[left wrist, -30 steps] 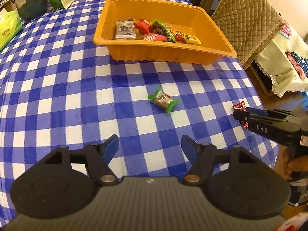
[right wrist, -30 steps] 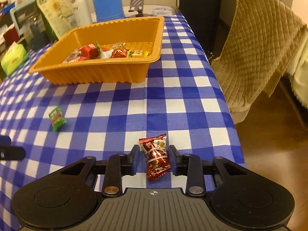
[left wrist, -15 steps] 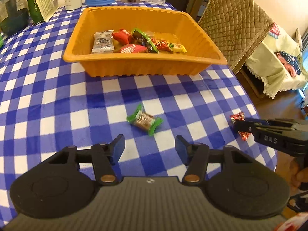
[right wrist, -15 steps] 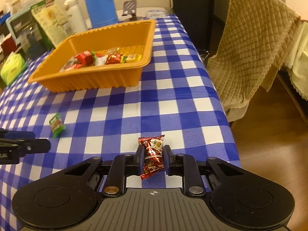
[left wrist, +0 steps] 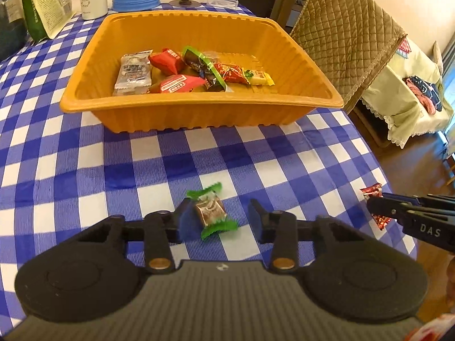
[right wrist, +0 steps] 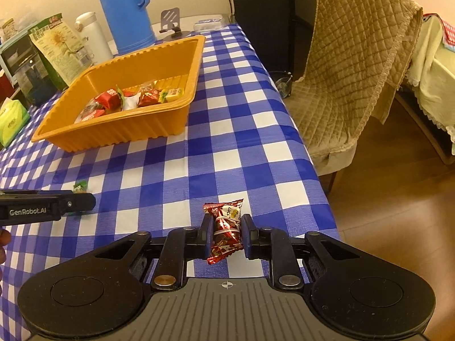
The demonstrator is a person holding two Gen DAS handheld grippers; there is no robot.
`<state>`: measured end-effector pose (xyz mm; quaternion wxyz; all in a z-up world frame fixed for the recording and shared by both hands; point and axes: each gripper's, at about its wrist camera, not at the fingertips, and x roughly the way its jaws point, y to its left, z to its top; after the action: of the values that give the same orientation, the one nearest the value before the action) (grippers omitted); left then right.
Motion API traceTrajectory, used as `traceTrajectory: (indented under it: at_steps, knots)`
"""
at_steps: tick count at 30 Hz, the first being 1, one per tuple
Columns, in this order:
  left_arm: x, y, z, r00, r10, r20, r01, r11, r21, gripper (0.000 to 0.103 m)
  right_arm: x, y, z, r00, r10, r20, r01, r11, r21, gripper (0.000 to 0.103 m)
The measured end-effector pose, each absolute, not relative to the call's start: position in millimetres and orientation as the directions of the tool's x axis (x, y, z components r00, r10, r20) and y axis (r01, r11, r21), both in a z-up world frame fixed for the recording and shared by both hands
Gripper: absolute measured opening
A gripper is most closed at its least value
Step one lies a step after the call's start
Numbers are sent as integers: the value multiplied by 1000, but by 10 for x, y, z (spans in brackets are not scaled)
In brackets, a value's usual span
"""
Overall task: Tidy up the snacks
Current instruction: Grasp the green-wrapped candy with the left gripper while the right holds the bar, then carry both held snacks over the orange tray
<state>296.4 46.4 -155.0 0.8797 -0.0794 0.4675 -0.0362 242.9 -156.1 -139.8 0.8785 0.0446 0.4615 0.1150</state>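
Near the orange tray (left wrist: pixel 199 113): right claw (right wrist: pixel 226 234) clenched on red snack (right wrist: pixel 226 231); left claw (left wrist: pixel 217 217) closing, not yet gripping the green candy (left wrist: pixel 212 213), touching one pad only, may skid aside.

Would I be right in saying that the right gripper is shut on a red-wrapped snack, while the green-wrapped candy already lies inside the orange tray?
Not quite: the green-wrapped candy is not in the orange tray; it lies on the checked tablecloth between the left gripper's fingers, as the left wrist view shows. The right gripper is indeed shut on the red-wrapped snack.
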Motion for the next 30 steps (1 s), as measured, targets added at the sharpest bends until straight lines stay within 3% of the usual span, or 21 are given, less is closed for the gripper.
traceTrajectory:
  at_steps: [9, 30]
  knots:
    - [2978, 461, -1569, 556, -98, -826, 4, 993, -115, 19, 2435, -1544, -1389, 546, 247, -801, -165, 969, 186, 21]
    - [2844, 444, -1428, 564, -76, -823, 20, 997, -79, 18, 2386, -1531, -1277, 544, 308, -781, -220, 950, 221, 21]
